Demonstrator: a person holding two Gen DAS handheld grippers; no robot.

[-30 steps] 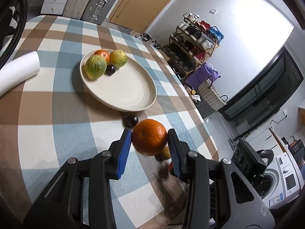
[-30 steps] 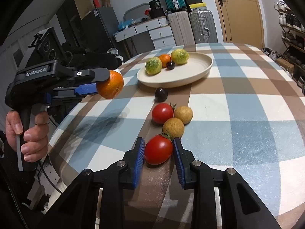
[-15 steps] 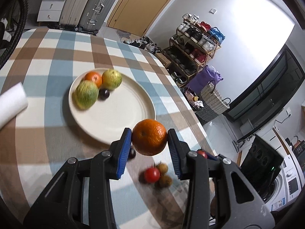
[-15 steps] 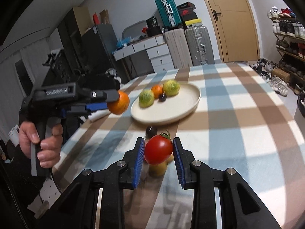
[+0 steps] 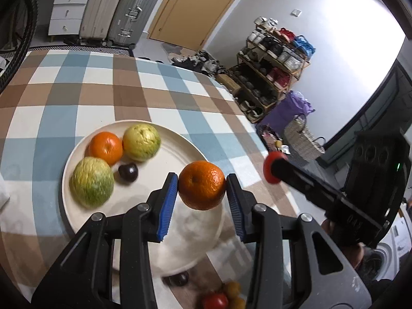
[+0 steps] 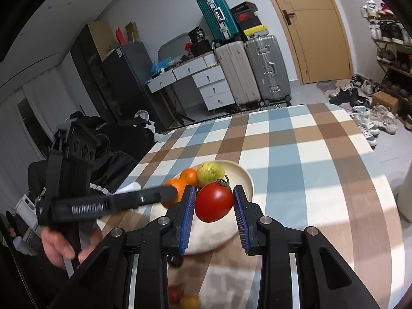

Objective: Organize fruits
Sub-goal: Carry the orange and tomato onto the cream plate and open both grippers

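Observation:
My left gripper (image 5: 202, 188) is shut on an orange (image 5: 202, 185) and holds it above the near right part of the cream plate (image 5: 180, 144). On the plate lie a smaller orange (image 5: 106, 148), two yellow-green fruits (image 5: 141, 142) (image 5: 92, 181) and a dark plum (image 5: 128, 172). My right gripper (image 6: 213, 203) is shut on a red tomato (image 6: 214, 202), lifted over the plate's (image 6: 244, 177) near edge. In the right wrist view the left gripper comes in from the left with its orange (image 6: 176, 190). The tomato (image 5: 273, 167) also shows in the left wrist view.
Loose on the checked tablecloth (image 5: 77, 95) below the plate lie a dark plum (image 5: 179, 279), a red tomato (image 5: 215, 300) and small yellow fruits (image 5: 231, 288). A white roll (image 6: 406, 193) stands at the table's right edge. Suitcases and a shoe rack stand beyond the table.
Both grippers have carried their fruit forward from the loose pile to above the plate. The tomato has come up off the table. The plate now looks much nearer in both views.

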